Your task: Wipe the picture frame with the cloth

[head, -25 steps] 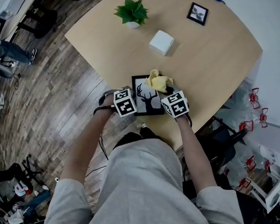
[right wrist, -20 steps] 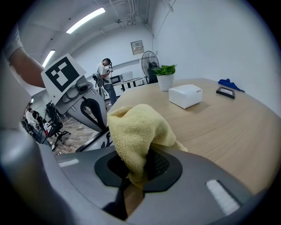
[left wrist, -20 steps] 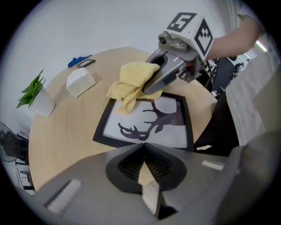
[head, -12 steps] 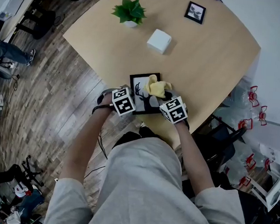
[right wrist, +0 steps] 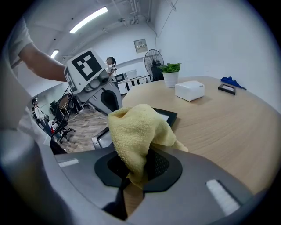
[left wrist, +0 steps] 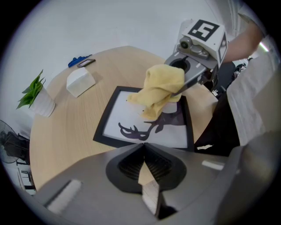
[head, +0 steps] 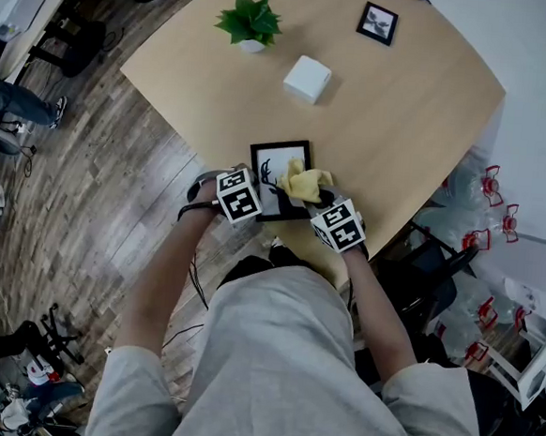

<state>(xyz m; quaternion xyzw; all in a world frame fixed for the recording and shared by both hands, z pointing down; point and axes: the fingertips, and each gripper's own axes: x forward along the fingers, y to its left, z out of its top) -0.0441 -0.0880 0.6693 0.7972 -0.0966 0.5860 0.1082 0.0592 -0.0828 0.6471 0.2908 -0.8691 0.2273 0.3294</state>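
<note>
A black picture frame (head: 275, 163) with a deer print lies at the near edge of the round wooden table (head: 402, 128). My left gripper (head: 255, 191) is shut on the frame's near left edge (left wrist: 131, 139), its jaws meeting at the rim (left wrist: 143, 147). My right gripper (head: 319, 201) is shut on a bunched yellow cloth (head: 304, 181). The cloth (left wrist: 160, 90) rests on the glass over the right side of the print. In the right gripper view the cloth (right wrist: 136, 127) fills the space between the jaws (right wrist: 136, 169) and hides most of the frame (right wrist: 169, 116).
Farther back on the table stand a potted plant (head: 243, 20), a white box (head: 307, 78) and a small second frame (head: 376, 23). The table's edge runs just under the grippers, with wooden floor to the left and a dark chair (head: 434, 263) to the right.
The right gripper has drawn the cloth from the frame's far right corner towards me, down its right side. The left gripper has kept its hold.
</note>
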